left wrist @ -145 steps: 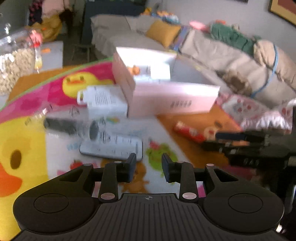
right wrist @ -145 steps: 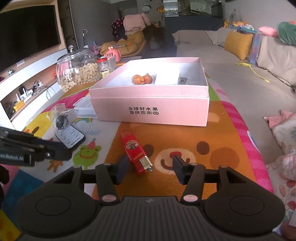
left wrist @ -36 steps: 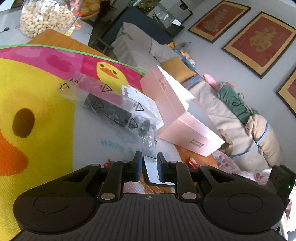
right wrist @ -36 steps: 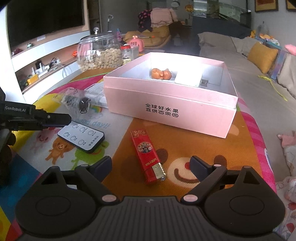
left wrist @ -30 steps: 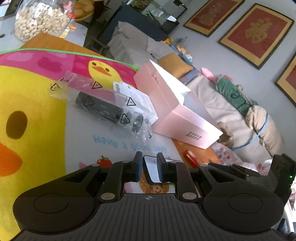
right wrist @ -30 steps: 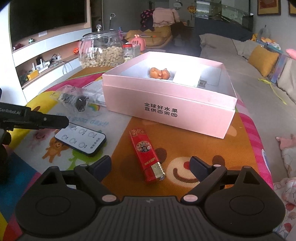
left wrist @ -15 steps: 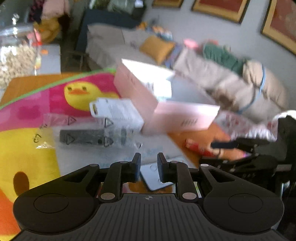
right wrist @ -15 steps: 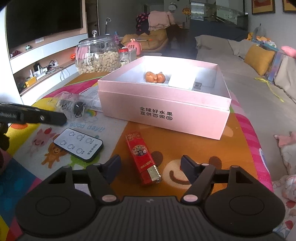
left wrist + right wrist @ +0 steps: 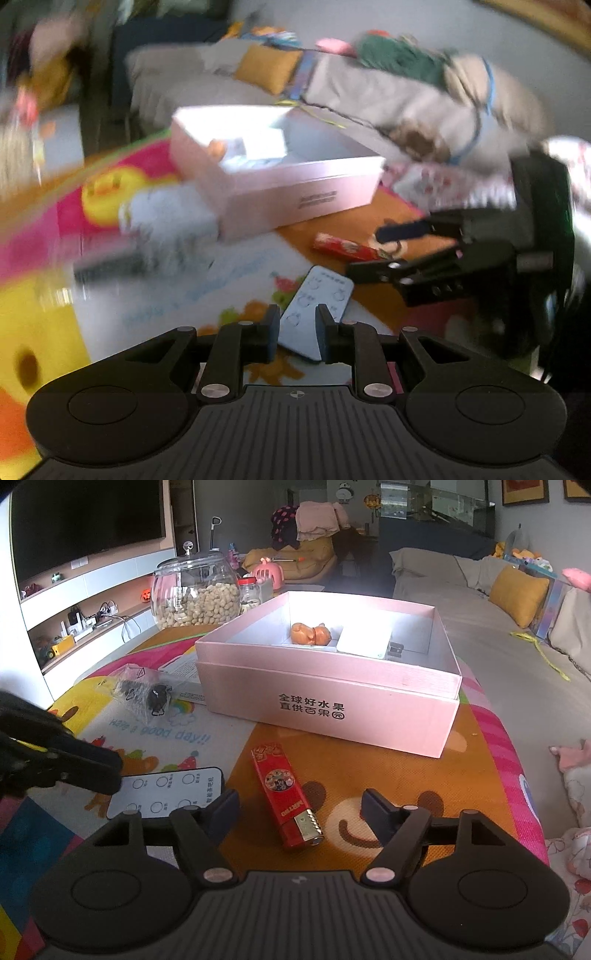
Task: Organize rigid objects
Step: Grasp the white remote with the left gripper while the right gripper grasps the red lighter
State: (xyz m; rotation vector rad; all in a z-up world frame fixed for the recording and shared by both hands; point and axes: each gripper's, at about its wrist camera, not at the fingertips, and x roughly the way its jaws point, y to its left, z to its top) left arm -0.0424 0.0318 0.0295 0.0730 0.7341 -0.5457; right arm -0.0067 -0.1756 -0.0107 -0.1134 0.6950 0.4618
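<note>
A white remote (image 9: 314,306) sticks out between the fingers of my left gripper (image 9: 297,334). The pads touch both its sides while the jaws are opening. From the right wrist the same remote (image 9: 166,790) shows at lower left, its left end under the left gripper (image 9: 85,764). My right gripper (image 9: 301,816) hovers open over the near end of a red lighter (image 9: 286,797) without touching it. That lighter (image 9: 347,247) also shows beside the right gripper (image 9: 386,251). Behind stands an open pink box (image 9: 332,701) holding an orange figure (image 9: 310,633) and a white card (image 9: 365,640).
A black item in a clear bag (image 9: 147,694) and a white leaflet (image 9: 184,668) lie left of the box on the colourful play mat (image 9: 388,775). A glass jar of nuts (image 9: 195,594) stands at the back left. A sofa (image 9: 480,602) runs along the right.
My left gripper has rolled level and risen with the remote, which now lies nearer the lighter and turned. The left jaws stand slightly wider, and the right jaws have narrowed over the lighter.
</note>
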